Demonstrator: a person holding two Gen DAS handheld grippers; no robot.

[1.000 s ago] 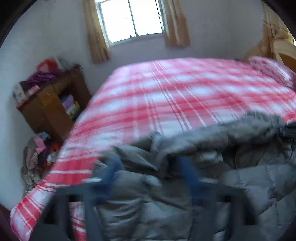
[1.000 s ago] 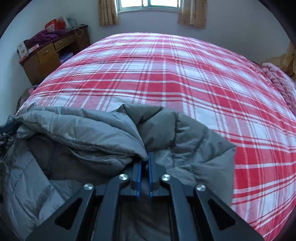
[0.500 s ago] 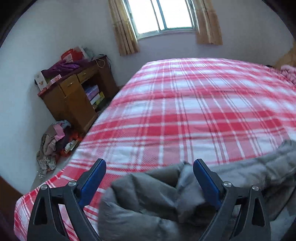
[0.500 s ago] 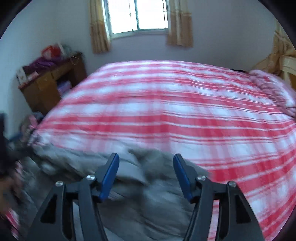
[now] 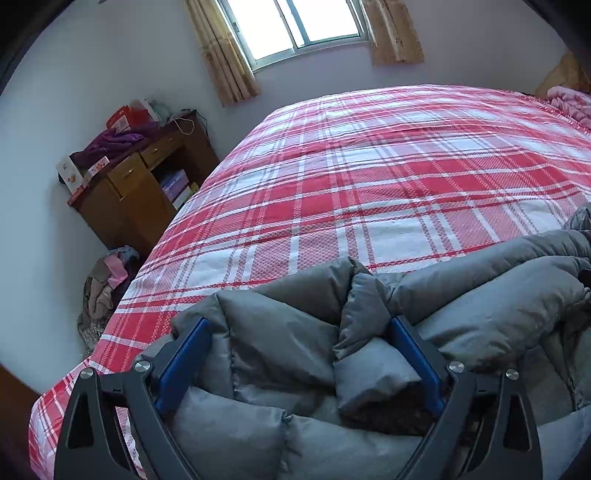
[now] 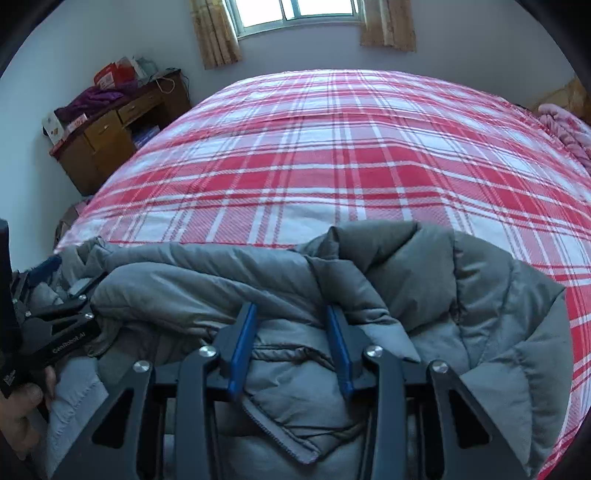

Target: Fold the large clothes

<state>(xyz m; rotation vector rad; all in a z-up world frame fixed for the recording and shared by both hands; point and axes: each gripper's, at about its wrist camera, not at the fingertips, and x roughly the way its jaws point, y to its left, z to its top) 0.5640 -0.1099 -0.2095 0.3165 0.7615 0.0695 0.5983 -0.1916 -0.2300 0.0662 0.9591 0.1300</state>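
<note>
while both grippers gape, grey jacket point(image 5: 369, 369) lies bunched

One grey padded jacket point(image 5: 369, 376) lies bunched on the near edge of one bed with a red-and-white plaid cover point(image 5: 388, 177), and two grippers sit over it, the left gripper point(image 5: 299, 332) and the right gripper point(image 6: 291, 314), each with two blue-padded fingers set apart. At the far wall there is one window point(image 5: 295, 26) flanked by two tan curtains, one on its left point(image 5: 225, 55) and one on its right point(image 5: 395, 33). Far left stands one wooden cabinet point(image 5: 129, 199) with one purple garment point(image 5: 110, 142) on top and one heap of clothes point(image 5: 107, 288) on the floor beside it, and one pink blanket point(image 6: 565, 129) lies at the far right.
</note>
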